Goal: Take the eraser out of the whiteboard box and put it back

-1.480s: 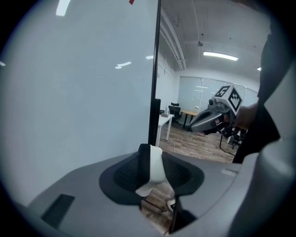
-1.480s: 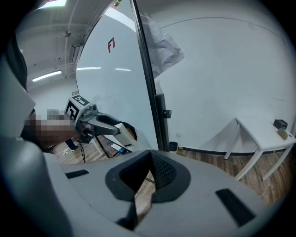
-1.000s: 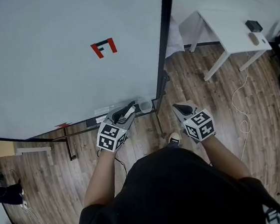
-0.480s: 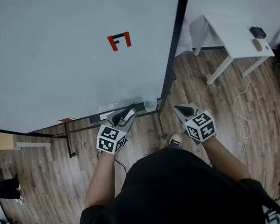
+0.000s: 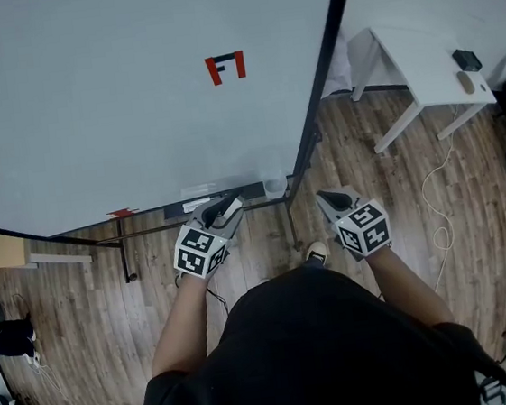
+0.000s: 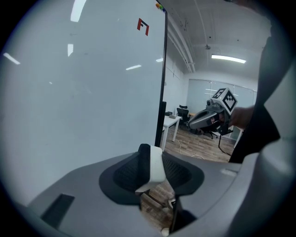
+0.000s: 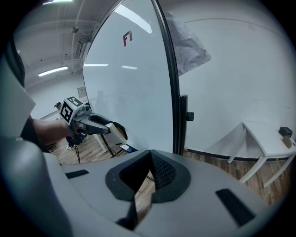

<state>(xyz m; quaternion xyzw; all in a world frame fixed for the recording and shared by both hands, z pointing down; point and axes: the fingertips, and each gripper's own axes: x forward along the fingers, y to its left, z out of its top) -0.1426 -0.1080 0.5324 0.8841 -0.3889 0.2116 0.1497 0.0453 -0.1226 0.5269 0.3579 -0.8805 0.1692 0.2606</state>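
Note:
A white eraser with a black felt face (image 6: 151,165) stands upright between the jaws of my left gripper (image 6: 150,164), which is shut on it. In the head view this gripper (image 5: 228,211) hovers just in front of the dark tray (image 5: 245,192) along the whiteboard's lower edge. A small clear box (image 5: 275,185) sits at the tray's right end, right of the gripper's tips. My right gripper (image 5: 327,200) hangs further right, past the board's black frame post; its pads (image 7: 159,172) meet with nothing between them. From the right gripper view, the left gripper (image 7: 110,129) carries the eraser (image 7: 120,133).
The large whiteboard (image 5: 114,95) on a black stand fills the left, with a red and black mark (image 5: 225,67). A white table (image 5: 419,65) stands at the right with small items. A cable (image 5: 434,195) lies on the wooden floor. My shoe (image 5: 313,253) is below.
The left gripper with the eraser has shifted slightly left along the tray, away from the clear box. The head view has panned, so the board sits further right. The right gripper holds still.

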